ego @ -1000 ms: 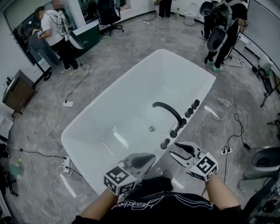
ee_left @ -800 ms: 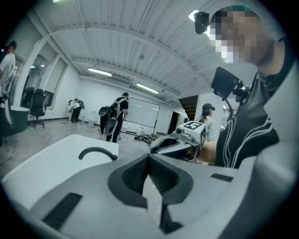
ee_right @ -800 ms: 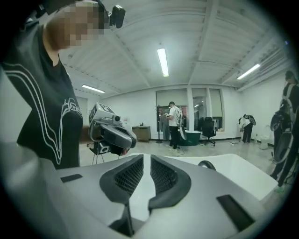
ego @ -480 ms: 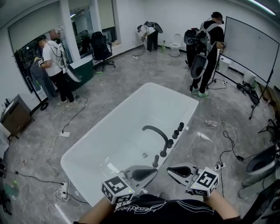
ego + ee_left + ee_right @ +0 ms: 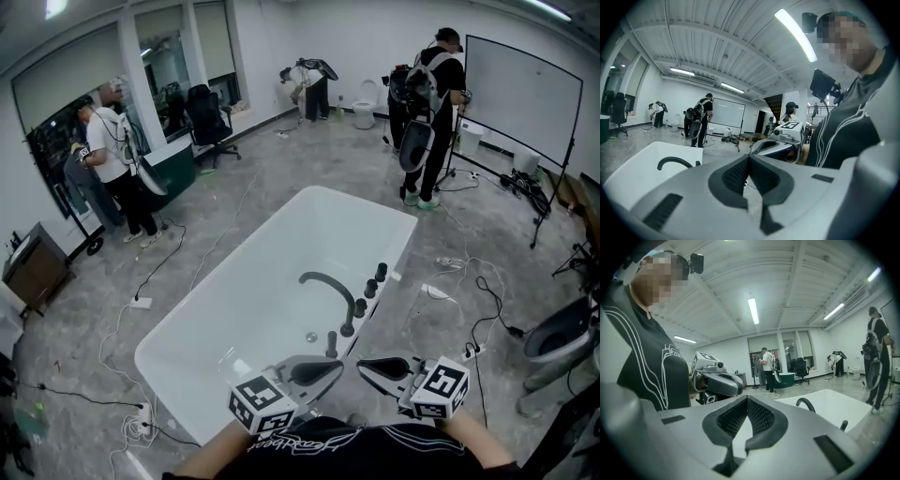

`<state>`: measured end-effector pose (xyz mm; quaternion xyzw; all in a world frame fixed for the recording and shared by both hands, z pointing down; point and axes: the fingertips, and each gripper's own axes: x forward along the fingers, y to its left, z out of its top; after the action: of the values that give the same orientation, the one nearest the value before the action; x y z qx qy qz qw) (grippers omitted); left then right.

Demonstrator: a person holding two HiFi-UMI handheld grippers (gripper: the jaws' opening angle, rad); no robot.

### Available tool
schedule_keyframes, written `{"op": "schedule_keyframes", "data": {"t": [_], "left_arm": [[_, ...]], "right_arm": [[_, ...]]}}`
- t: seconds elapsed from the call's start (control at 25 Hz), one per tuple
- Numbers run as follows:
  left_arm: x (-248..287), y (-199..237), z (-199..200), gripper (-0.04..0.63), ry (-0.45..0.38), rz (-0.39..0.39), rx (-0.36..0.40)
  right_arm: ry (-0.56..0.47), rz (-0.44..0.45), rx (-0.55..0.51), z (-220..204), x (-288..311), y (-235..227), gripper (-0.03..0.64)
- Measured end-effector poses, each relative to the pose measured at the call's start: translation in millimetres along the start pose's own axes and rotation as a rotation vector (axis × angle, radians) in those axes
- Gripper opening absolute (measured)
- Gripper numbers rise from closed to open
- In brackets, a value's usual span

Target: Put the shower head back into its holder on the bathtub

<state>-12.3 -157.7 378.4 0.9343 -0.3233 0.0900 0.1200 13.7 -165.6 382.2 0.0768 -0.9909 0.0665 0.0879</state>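
Our left gripper (image 5: 333, 369) is clenched on nothing, its ribbed dark pads pressed flat together. The right gripper (image 5: 366, 365) has just been closing its jaws and is clenched too, with nothing between them. Both are of matte grey plastic and hang side by side over the near end of the bathtub (image 5: 253, 281), touching none of it.

Just beyond their tips, on the right rim, stands a row of matte black fittings (image 5: 371, 288). The nearest is a slim upright piece (image 5: 331, 343). We judge it to be the shower head in its holder, though it is too small to be sure. No shower head lies loose in the tub.

So we think the placing step is finished. The next move calls only for keeping the hands away, or for a check that the piece sits straight.

The tub is glossy white, a rounded rectangle with a smooth basin, a curved black spout (image 5: 330, 279) and a small metal drain (image 5: 310, 337). The floor (image 5: 272, 159) around it is grey and marbled.
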Motion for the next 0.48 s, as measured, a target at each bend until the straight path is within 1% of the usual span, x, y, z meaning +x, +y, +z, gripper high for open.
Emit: {"op": "schedule_keyframes", "data": {"t": [0.2, 0.32, 0.48], "left_arm": [[13.9, -5.4, 2.2, 0.003, 0.002, -0.009, -0.001], [18.8, -8.1, 9.3, 0.003, -0.007, -0.014, -0.005], [23.3, -7.6, 9.3, 0.003, -0.008, -0.005, -0.007]], "right_arm": [[-0.019, 0.001, 0.028, 3.0, -11.9, -3.6, 0.013], [-0.017, -0.002, 0.024, 8.2, -18.4, -6.4, 0.012], [-0.025, -0.002, 0.024, 10.9, -22.3, -11.5, 0.012]]}}
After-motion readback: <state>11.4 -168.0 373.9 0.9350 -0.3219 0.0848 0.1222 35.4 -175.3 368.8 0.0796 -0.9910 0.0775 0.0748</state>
